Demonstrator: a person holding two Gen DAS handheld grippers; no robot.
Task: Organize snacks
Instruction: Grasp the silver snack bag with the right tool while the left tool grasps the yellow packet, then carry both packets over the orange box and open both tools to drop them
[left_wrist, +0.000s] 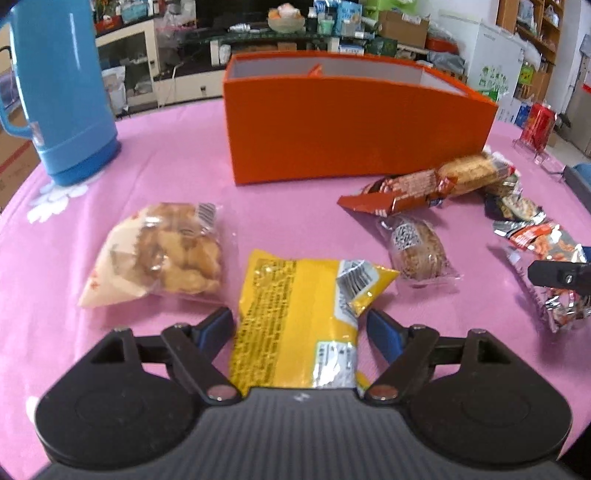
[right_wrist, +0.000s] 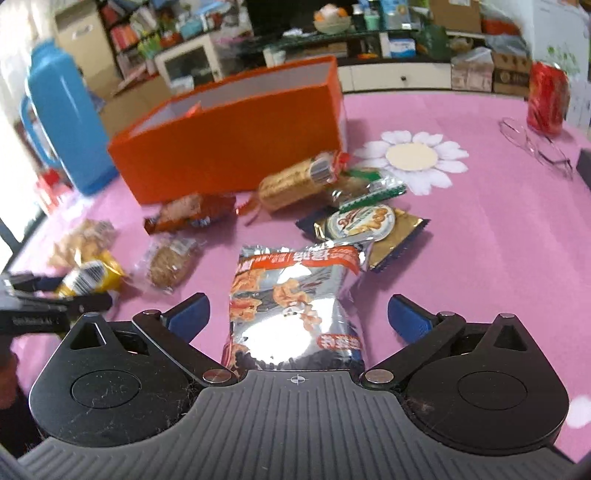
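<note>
An orange box (left_wrist: 351, 122) with an open top stands at the back of the pink table; it also shows in the right wrist view (right_wrist: 229, 147). My left gripper (left_wrist: 301, 325) is open with a yellow snack packet (left_wrist: 295, 317) lying between its fingers. My right gripper (right_wrist: 297, 308) is open around a silver and red snack packet (right_wrist: 295, 306), also seen from the left (left_wrist: 546, 266). A clear bag of fried snacks (left_wrist: 166, 251), a round cake in clear wrap (left_wrist: 417, 251), a brown-red packet (left_wrist: 402, 192) and a biscuit roll (left_wrist: 469, 173) lie loose.
A blue thermos jug (left_wrist: 62, 88) stands at the left of the table. A gold round-label packet (right_wrist: 373, 229) and a green-edged packet (right_wrist: 365, 188) lie near the box. A red can (right_wrist: 546, 96) and glasses (right_wrist: 535, 144) sit at the far right.
</note>
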